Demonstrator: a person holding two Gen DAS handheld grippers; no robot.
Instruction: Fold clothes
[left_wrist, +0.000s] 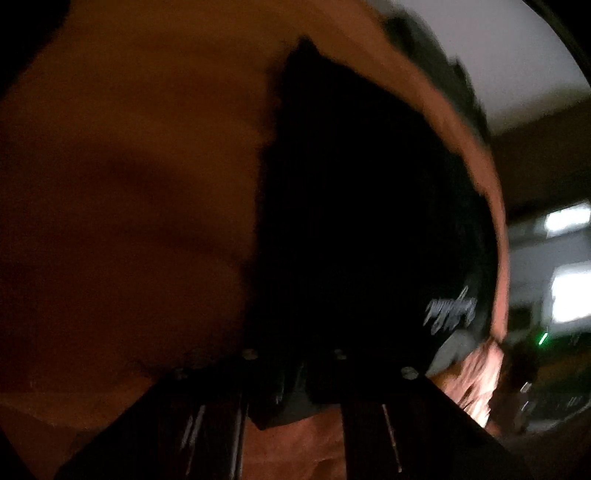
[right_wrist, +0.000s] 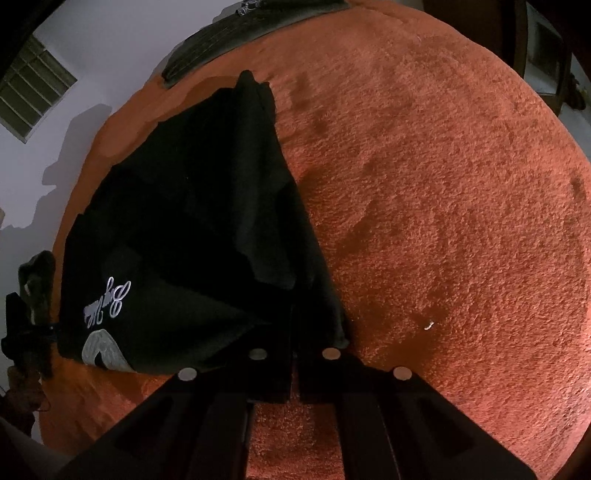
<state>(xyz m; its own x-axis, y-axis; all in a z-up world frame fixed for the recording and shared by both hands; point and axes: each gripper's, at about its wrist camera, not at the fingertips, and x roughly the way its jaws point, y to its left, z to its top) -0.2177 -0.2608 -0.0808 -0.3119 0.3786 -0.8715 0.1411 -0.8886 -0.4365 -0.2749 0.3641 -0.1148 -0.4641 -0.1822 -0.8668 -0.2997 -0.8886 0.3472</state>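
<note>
A black garment (right_wrist: 192, 236) with white script lettering (right_wrist: 107, 302) lies partly folded on an orange fuzzy blanket (right_wrist: 443, 221). My right gripper (right_wrist: 294, 354) is shut on the garment's near edge, black cloth pinched between the fingers. In the dark, blurred left wrist view the same black garment (left_wrist: 354, 221) spreads ahead over the orange blanket (left_wrist: 129, 184), white lettering (left_wrist: 450, 310) at its right. My left gripper (left_wrist: 295, 373) is low on the garment's near edge with black cloth between the fingers.
A dark ridged mat (right_wrist: 229, 40) lies at the blanket's far edge. A white wall with a louvred vent (right_wrist: 33, 85) is at the far left. Dark objects (right_wrist: 33, 302) sit beside the garment's left edge. Bright windows (left_wrist: 565, 258) show at right.
</note>
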